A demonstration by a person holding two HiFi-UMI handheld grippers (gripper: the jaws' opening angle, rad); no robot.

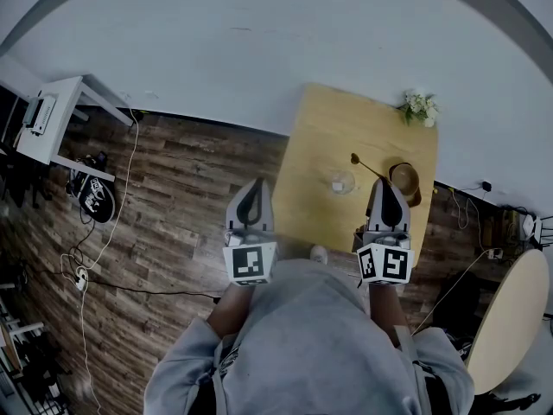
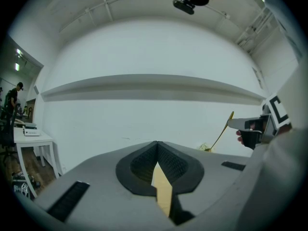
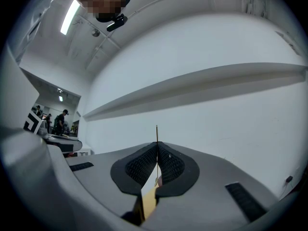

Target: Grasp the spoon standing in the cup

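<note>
The thin gold metal spoon (image 1: 367,168) is pinched in the right tongs (image 1: 385,182), whose jaws are pressed together on its handle. In the right gripper view the handle runs edge-on up through the ribbed pads, and its end pokes out just past the tips. From the head view the spoon slants over the pale yellow wooden tabletop (image 1: 328,128). It lies just beside the small clear glass cup (image 1: 342,181), between that cup and the round brown wooden bowl (image 1: 404,180). Its far end shows beyond the cup's rim rather than inside it. The left tongs (image 1: 251,182) are closed with nothing between them, held off the tabletop's left edge above the dark wood-plank floor (image 1: 173,206). The marker cube on each gripper carries a black-and-white square pattern. A small bunch of white flowers (image 1: 419,106) sits at the tabletop's far right corner.
</note>
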